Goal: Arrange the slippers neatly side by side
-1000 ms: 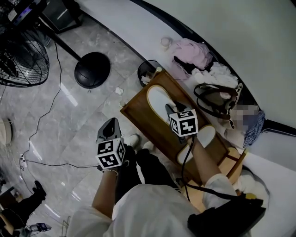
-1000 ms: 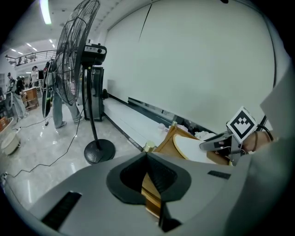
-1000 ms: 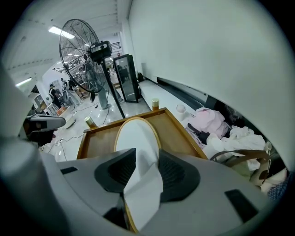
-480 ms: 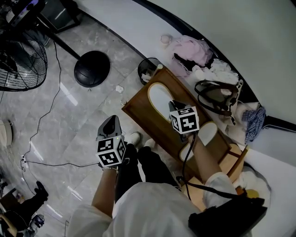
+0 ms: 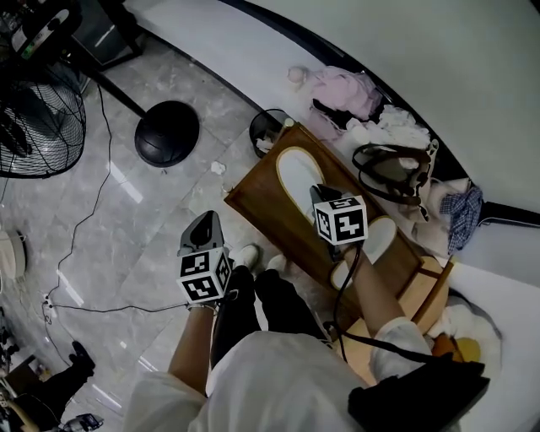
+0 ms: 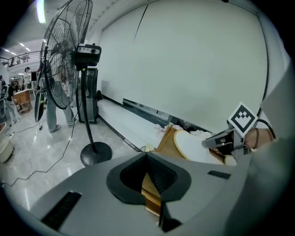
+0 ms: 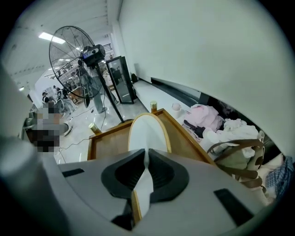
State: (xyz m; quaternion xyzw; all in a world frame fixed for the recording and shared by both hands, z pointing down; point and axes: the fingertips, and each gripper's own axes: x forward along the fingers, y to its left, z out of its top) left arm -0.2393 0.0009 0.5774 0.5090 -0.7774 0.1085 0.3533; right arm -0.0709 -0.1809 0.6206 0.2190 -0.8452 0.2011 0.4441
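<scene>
Even, cool indoor light is given by ceiling lights (image 6: 40, 10), seen as bright strips at the upper left of the left gripper view. Their glare is thrown back in pale streaks by the glossy floor (image 5: 126, 202). The head view is kept rather dim, and the fan base (image 5: 167, 128) is sunk to near black. The wall (image 6: 184, 64) is lit flatly, without hard shadows. The white slipper (image 7: 146, 129) is nearly washed out. Both gripper views are ringed by black corners, and straight lines are bent towards the edges. Close to the lens, the left tool (image 6: 146, 156) and right tool (image 7: 146, 154) are rendered soft.
</scene>
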